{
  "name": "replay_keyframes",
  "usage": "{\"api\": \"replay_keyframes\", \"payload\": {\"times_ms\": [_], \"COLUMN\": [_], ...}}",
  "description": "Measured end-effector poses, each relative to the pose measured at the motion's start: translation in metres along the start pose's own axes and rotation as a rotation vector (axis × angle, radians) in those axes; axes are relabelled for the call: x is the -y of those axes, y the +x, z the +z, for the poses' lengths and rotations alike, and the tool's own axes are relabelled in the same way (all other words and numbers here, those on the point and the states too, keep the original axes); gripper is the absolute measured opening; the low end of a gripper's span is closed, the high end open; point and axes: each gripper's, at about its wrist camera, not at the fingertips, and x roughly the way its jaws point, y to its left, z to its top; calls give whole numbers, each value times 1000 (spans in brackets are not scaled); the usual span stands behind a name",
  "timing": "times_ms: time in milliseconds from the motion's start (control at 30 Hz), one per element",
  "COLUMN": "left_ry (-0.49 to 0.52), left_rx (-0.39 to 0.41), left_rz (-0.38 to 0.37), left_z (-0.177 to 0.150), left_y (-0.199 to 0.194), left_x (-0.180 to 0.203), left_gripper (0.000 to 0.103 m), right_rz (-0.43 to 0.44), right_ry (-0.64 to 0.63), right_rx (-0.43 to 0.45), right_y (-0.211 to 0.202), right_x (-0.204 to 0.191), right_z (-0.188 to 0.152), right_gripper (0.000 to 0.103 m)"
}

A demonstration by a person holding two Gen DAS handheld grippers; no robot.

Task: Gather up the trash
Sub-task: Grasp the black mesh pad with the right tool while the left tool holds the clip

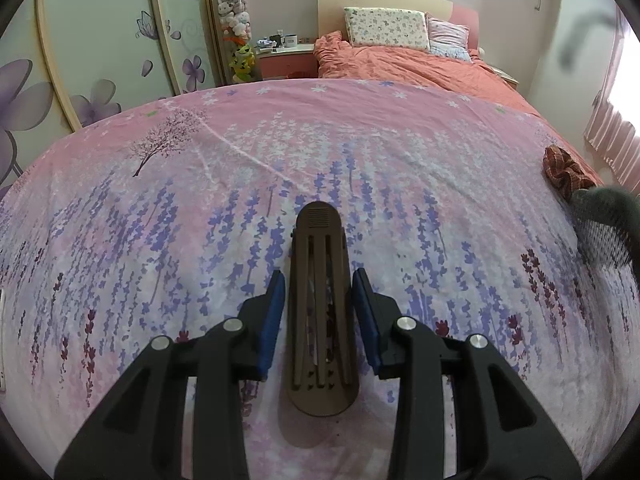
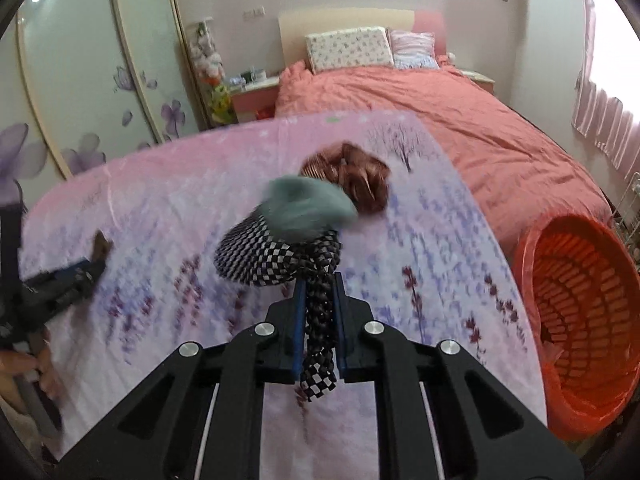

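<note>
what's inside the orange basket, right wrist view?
The orange basket shows slatted inner walls and a small pale scrap near its lower rim. Its bottom is out of sight. The right gripper holds the checkered cloth over the sheet.

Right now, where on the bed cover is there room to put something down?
The flowered cover is bare left of the brown clip, out toward the printed tree. It is crowded at the right edge: the red plaid scrunchie and the checkered cloth, with the orange basket beyond.

black claw [image 1: 319, 312] arms, blue pads [image 1: 272, 320], silver screws [image 1: 233, 325]; same right claw [image 2: 318, 320]
</note>
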Motion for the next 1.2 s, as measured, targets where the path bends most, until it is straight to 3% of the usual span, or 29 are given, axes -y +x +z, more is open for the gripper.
{"api": "replay_keyframes", "payload": {"times_ms": [167,467,533,567,600,733,867,1200], "left_ry": [0,0,0,0,-1,-4,-7,-10], "left_rx": [0,0,0,0,0,0,0,0], "left_rz": [1,0,0,-1,-1,-3,-6,-10], "left_z": [0,0,0,0,0,-1,-2,-2], "left_y": [0,1,0,1,0,1,1,1], "left_x": [1,0,0,0,1,1,0,-2], "left_gripper": [37,38,38,38,38,38,38,38], "right_rz": [71,129,145,145,145,167,116,-30], "right_ry": [-27,-47,-43,-35,-23,24,67,-27], "right_rx": [79,-81,-99,-103,-97,-95,-126,-121], "right_y": [-11,14,11,10,8,4,11,38], "right_x": [-23,-27,-27,-27,-26,-24,-30,-59], "right_z": [10,-14,-18,-20,-21,-23,-27,-24], "right_gripper": [12,13,27,51,68,72,73,79]}}
